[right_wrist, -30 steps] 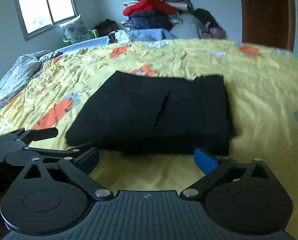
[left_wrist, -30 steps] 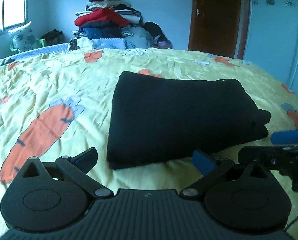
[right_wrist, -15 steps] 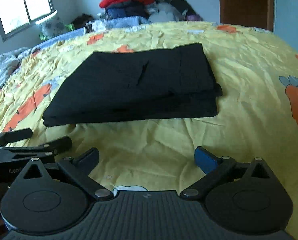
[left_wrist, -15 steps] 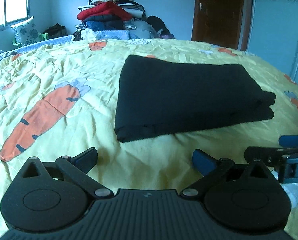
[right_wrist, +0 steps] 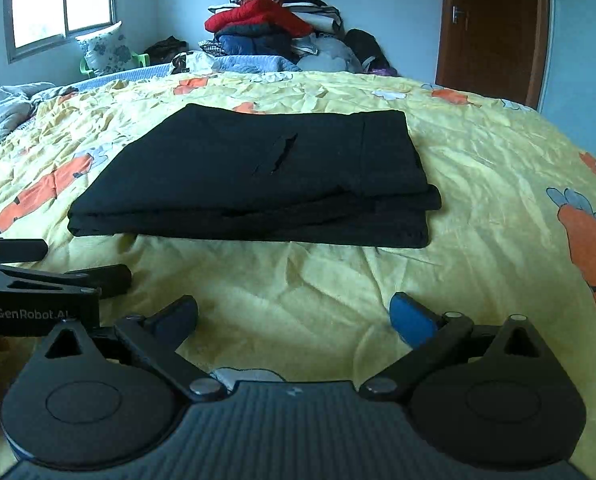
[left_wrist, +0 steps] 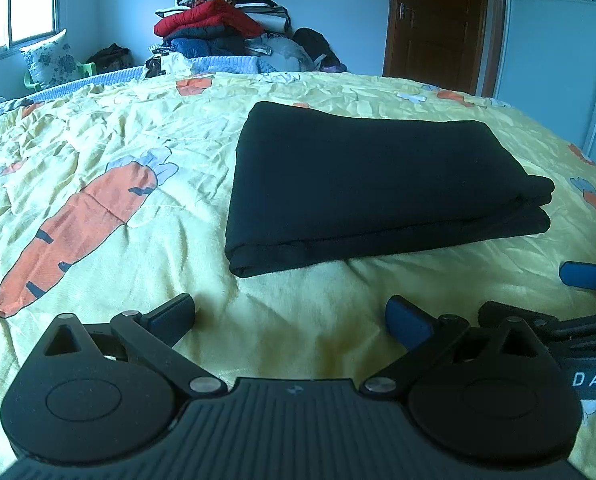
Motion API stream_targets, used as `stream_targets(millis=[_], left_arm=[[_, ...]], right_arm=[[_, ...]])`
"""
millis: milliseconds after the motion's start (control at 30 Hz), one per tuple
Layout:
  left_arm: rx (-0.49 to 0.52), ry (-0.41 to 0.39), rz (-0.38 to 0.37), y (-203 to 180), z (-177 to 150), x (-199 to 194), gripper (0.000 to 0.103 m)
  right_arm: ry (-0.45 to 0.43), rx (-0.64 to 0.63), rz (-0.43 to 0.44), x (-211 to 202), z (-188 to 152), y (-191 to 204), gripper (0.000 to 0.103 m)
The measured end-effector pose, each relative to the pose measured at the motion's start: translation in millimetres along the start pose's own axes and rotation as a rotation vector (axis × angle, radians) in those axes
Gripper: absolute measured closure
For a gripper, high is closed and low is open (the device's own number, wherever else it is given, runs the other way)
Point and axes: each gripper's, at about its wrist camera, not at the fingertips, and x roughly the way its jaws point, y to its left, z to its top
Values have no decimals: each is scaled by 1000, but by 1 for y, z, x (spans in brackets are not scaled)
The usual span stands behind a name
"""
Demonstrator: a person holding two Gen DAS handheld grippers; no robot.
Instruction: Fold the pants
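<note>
The black pants (left_wrist: 362, 184) lie folded into a flat rectangle on the yellow carrot-print bedspread (left_wrist: 117, 152). They also show in the right wrist view (right_wrist: 265, 176), with a pocket slit on top. My left gripper (left_wrist: 289, 316) is open and empty, above the bedspread short of the pants' near edge. My right gripper (right_wrist: 293, 316) is open and empty, also short of the near edge. Each gripper shows at the side of the other's view: the right one (left_wrist: 578, 300) and the left one (right_wrist: 53, 268).
A pile of clothes (left_wrist: 221, 28) stands beyond the far side of the bed. A brown door (left_wrist: 438, 20) is at the back right. A window (right_wrist: 61, 0) and a floral pillow (right_wrist: 101, 52) are at the back left.
Both grippers have drawn back from the folded pants and risen, so the pants sit farther off. The pants have not moved. Both grippers stayed open.
</note>
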Motion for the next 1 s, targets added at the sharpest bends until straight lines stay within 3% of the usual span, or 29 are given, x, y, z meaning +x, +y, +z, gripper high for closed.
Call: stream_targets(millis=[300, 533, 1000], left_arm=[[1, 0, 0, 0, 0, 0, 0], [1, 0, 0, 0, 0, 0, 0], [1, 0, 0, 0, 0, 0, 0]], right_arm=[[-1, -1, -9, 0, 0, 2, 0], [-13, 79, -94, -3, -2, -6, 0], [-3, 73, -98, 0, -2, -8, 0]])
